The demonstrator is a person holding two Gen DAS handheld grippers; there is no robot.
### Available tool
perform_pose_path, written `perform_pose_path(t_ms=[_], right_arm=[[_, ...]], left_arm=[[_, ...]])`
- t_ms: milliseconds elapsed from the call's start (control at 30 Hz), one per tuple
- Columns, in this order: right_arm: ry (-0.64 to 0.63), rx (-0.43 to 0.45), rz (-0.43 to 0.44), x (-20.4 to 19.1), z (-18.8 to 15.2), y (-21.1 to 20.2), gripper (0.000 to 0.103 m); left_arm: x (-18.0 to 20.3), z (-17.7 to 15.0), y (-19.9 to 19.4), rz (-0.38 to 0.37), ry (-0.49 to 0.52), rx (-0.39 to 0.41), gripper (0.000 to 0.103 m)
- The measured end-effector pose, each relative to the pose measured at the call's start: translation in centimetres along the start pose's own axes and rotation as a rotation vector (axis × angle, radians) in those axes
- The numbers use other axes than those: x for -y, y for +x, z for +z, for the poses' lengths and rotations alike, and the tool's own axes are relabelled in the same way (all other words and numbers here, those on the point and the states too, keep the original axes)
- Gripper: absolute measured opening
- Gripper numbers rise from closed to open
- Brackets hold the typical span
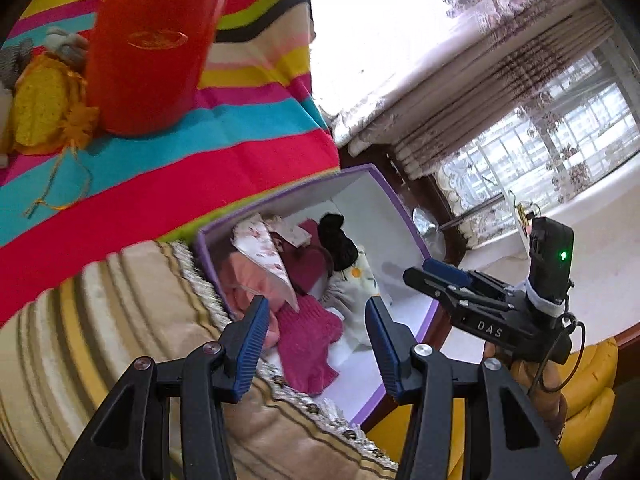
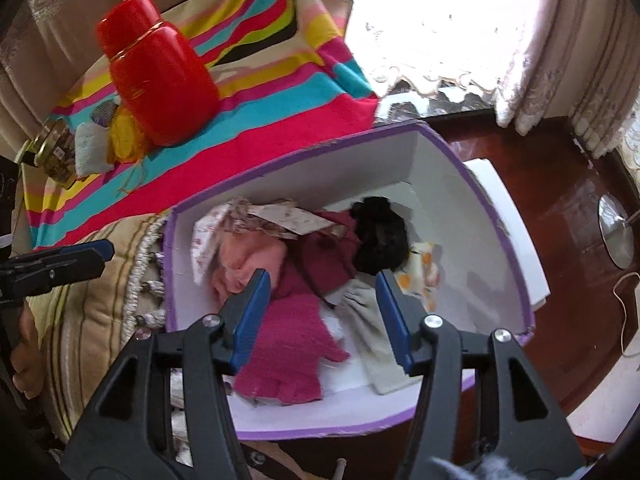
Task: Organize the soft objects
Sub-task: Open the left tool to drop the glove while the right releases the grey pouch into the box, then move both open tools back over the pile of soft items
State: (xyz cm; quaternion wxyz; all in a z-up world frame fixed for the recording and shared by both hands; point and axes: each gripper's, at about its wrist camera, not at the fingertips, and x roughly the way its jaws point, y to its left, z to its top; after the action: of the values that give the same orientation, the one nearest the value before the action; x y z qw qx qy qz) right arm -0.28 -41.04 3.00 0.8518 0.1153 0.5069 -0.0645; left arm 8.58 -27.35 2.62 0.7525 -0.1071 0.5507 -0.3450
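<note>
A white box with a purple rim (image 2: 452,148) stands on the floor beside the striped cloth; it also shows in the left wrist view (image 1: 396,196). In it lie a magenta knit glove (image 2: 292,344), a black fuzzy item (image 2: 380,240), a peach cloth (image 2: 256,260), a floral cloth (image 2: 276,216) and a pale towel (image 2: 376,320). On the striped cloth lie a yellow knit pouch (image 1: 40,108) and a white fluffy item (image 2: 90,146). My right gripper (image 2: 324,316) is open and empty above the box. My left gripper (image 1: 316,344) is open and empty over the box's near edge.
A red jar (image 2: 160,80) stands on the rainbow-striped cloth (image 2: 280,92). A glass jar (image 2: 56,152) lies at its left edge. A beige striped cushion (image 1: 100,320) borders the box. Dark wood floor (image 2: 560,208) and curtains are on the right.
</note>
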Motion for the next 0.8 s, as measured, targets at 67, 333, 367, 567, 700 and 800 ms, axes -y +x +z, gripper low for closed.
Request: perform_pose_path(t_ms=[67, 333, 367, 567, 700, 800], right_arm=[[-0.02, 0.007, 0.013, -1.2, 0.4, 0.1, 0.059], [-0.102, 0.003, 0.066, -6.5, 1.9, 1.2, 0.059], [-0.114, -0.001, 0.074, -7.3, 2.1, 1.4, 0.059], [-0.178, -0.01, 0.112, -11.4, 2.7, 2.5, 0.059], [-0.212, -0.009, 0.14, -14.2, 3.4, 3.3, 0.059], [-0.242, -0.009, 0.167, -16.6, 3.9, 3.9, 0.059]], left_arm=[[-0.9, 0.2, -0.9, 0.005, -0.016, 0.026, 0.051], [-5.5, 0.7, -5.1, 0.021, -0.11, 0.127, 0.051], [-6.3, 0.7, -5.7, 0.024, -0.125, 0.139, 0.051], [-11.0, 0.4, -9.3, 0.053, -0.221, 0.222, 0.051], [-14.7, 0.1, -11.5, 0.091, -0.293, 0.272, 0.051], [-17.3, -0.2, -12.9, 0.122, -0.34, 0.306, 0.051]])
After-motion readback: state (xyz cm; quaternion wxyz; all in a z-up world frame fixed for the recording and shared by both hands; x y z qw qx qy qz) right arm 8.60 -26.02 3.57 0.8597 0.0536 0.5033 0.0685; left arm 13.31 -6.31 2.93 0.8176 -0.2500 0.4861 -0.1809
